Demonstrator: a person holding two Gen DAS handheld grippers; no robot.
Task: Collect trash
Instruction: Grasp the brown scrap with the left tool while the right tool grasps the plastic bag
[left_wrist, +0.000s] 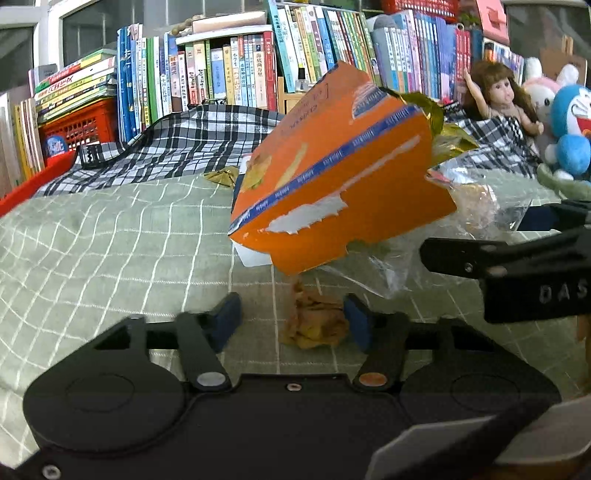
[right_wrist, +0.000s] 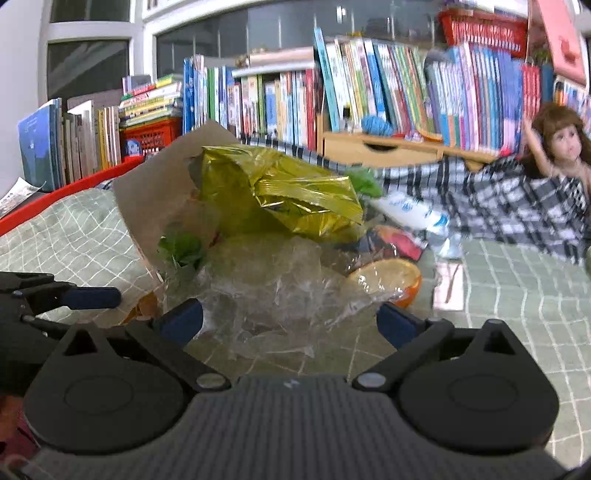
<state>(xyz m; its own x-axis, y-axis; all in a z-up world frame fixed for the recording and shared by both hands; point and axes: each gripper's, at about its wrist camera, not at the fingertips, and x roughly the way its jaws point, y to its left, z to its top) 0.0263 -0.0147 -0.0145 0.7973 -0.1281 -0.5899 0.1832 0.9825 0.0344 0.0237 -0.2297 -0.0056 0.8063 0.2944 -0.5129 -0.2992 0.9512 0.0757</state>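
Note:
A trash pile lies on the green checked bedcover. A torn orange carton stands tilted on edge, its brown inside facing the right wrist view. A crumpled gold foil wrapper sits on top of clear plastic film. My left gripper is open, with a crumpled yellow-brown scrap between its blue pads. My right gripper is open around the near edge of the film. An orange slice lies under the film. A pad of the left gripper shows at far left.
A black-and-white checked cloth lies bunched behind the pile. Rows of books and a red crate line the back. A doll and plush toys sit at the right. A plastic bottle lies behind the pile.

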